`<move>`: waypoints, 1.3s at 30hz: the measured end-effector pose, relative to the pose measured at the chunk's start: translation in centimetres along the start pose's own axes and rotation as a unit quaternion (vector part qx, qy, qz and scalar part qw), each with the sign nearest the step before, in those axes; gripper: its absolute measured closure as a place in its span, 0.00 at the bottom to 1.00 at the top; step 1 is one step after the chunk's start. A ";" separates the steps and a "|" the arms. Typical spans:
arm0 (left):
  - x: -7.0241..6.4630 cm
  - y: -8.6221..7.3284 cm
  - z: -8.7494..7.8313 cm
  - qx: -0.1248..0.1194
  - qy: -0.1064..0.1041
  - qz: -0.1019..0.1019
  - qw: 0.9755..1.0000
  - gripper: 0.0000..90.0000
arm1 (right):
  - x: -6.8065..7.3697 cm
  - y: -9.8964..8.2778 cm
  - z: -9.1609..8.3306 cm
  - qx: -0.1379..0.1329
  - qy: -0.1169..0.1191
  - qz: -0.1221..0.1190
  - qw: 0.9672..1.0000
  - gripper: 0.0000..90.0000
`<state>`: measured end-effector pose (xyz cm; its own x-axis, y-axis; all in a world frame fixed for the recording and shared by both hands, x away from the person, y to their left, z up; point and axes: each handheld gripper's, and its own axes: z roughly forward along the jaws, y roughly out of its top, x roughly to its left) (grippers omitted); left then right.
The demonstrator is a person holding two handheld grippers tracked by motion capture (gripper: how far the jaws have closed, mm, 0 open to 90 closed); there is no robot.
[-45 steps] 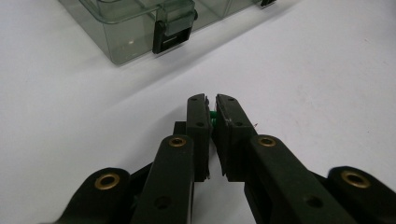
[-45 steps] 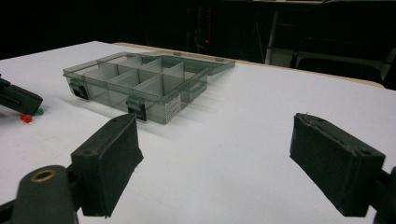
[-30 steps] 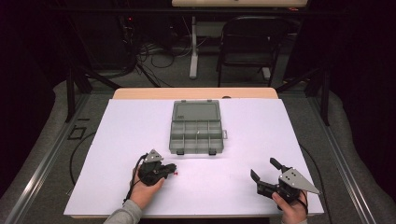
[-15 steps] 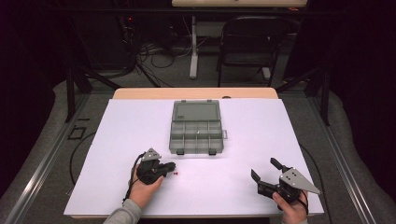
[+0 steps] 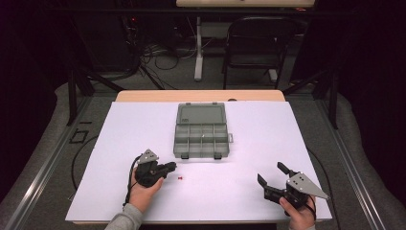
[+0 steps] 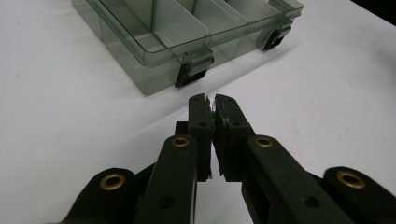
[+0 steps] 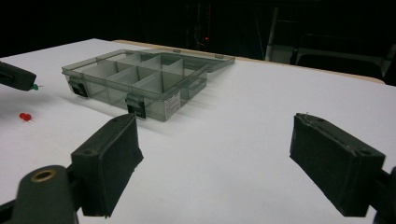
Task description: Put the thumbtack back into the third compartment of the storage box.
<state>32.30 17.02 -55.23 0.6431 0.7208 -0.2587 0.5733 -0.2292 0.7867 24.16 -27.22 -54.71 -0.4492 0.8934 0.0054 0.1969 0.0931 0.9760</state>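
No readable text; box [image 7: 140, 79] label illegible.

A green pin [image 6: 213, 113] sits between black jaws; a red pin [image 5: 180, 178] lies on the white table [image 5: 249, 143]; the box [image 5: 201, 131] — smoky grey, see-through — has black latches.

Black hand-held gripper [image 5: 168, 167], brass rivets, grey sleeve [image 5: 125, 221]

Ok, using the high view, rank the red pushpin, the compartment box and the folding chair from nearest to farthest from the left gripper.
1. The red pushpin, on the white table cover just right of the left gripper.
2. The clear compartment box, lid open, farther up the table and to the right.
3. The folding chair, on the floor past the table's far edge.
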 end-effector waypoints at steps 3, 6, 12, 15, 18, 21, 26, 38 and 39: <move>0.2 0.0 -0.2 -0.003 0.004 -0.005 1.000 0.95 | 0.0 0.0 0.0 0.000 0.000 0.000 1.000 0.17; 0.4 0.1 -0.4 -0.008 0.004 -0.009 1.000 0.95 | 0.0 0.0 0.0 0.000 0.000 0.000 1.000 0.17; 0.5 0.2 -0.7 -0.015 0.007 -0.010 1.000 0.96 | 0.0 0.0 0.0 0.002 0.000 -0.002 1.000 0.17; 0.6 0.3 -0.9 -0.017 0.009 -0.013 1.000 0.95 | 0.0 0.0 0.0 0.002 -0.001 -0.001 1.000 0.17; 0.6 0.4 -1.0 -0.022 0.009 -0.019 1.000 0.96 | 0.0 0.0 0.0 0.002 -0.001 -0.001 1.000 0.17; 0.7 1.0 -1.1 -0.023 0.008 -0.017 1.000 0.95 | 0.0 -0.1 0.0 0.002 -0.004 0.000 1.000 0.17; 0.3 2.5 -1.5 -0.034 0.008 -0.009 0.999 0.95 | -0.3 -0.1 0.0 0.003 -0.010 0.005 1.000 0.17; -0.9 7.9 -0.4 -0.045 -0.004 0.012 0.999 0.96 | -0.4 -0.2 -0.1 0.002 -0.012 0.007 1.000 0.17; -1.0 8.3 -0.2 -0.042 -0.005 0.012 0.999 0.96 | -0.4 -0.2 -0.1 0.002 -0.012 0.007 1.000 0.17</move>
<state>36.28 14.53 -48.32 0.6607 0.7097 -0.2445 0.5137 -0.1899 0.8367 24.22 -27.59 -54.86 -0.4254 0.9049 0.0137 0.2067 0.0824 0.9749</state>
